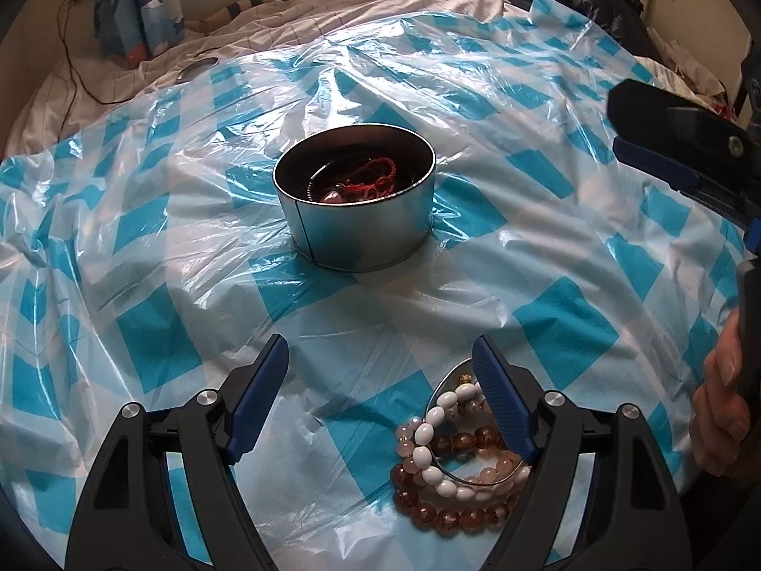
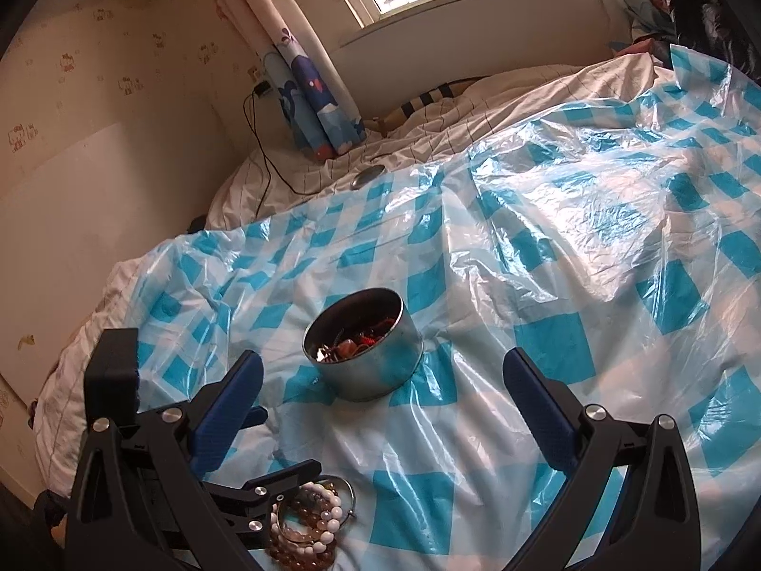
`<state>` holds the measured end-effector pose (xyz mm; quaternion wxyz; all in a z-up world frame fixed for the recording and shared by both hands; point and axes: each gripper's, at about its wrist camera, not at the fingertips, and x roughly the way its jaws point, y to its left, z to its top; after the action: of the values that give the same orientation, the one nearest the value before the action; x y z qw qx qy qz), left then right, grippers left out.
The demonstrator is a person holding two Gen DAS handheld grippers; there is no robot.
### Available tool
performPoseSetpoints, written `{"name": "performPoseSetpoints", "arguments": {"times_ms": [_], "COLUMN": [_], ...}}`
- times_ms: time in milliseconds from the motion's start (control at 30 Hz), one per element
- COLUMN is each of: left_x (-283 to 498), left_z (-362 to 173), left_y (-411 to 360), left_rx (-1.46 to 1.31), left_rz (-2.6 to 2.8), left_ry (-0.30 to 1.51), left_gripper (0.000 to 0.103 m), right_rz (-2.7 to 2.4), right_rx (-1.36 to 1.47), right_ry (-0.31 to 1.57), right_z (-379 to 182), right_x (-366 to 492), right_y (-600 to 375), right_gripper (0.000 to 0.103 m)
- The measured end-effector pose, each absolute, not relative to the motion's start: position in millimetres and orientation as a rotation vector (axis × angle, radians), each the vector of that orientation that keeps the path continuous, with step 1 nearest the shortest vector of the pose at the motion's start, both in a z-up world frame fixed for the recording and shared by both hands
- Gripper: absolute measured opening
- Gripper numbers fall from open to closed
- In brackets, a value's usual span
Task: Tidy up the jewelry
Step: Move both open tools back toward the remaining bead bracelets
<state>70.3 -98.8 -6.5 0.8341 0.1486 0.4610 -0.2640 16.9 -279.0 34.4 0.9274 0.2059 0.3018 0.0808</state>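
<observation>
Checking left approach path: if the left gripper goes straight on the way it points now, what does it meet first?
Probably the checked plastic sheet, on a bare patch short of the metal tin. The left gripper is open and tilted down; the bead bracelets lie by its right finger, off its centre line. Depth is uncertain.

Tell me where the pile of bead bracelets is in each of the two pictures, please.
Left wrist view: the pile of bead bracelets lies at the bottom, right of centre, partly behind one blue finger.
Right wrist view: the pile lies at the bottom, left of centre, beside the other gripper.
Shared landmark: the round metal tin on the checked plastic sheet.
</observation>
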Motion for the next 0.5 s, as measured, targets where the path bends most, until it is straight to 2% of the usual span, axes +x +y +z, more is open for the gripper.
{"name": "performPoseSetpoints", "arguments": {"times_ms": [500], "left_x": [68.2], "left_z": [-20.5], "left_y": [-101.5], "left_rx": [0.315], "left_rz": [-0.625], "left_ry": [1.024], "left_gripper": [0.075], "right_rz": [0.107], "right_rx": [0.447], "right_ry": [0.684], "right_z": [22.0], "right_x": [21.1], "right_y": [-290.3], "right_gripper": [0.097]}}
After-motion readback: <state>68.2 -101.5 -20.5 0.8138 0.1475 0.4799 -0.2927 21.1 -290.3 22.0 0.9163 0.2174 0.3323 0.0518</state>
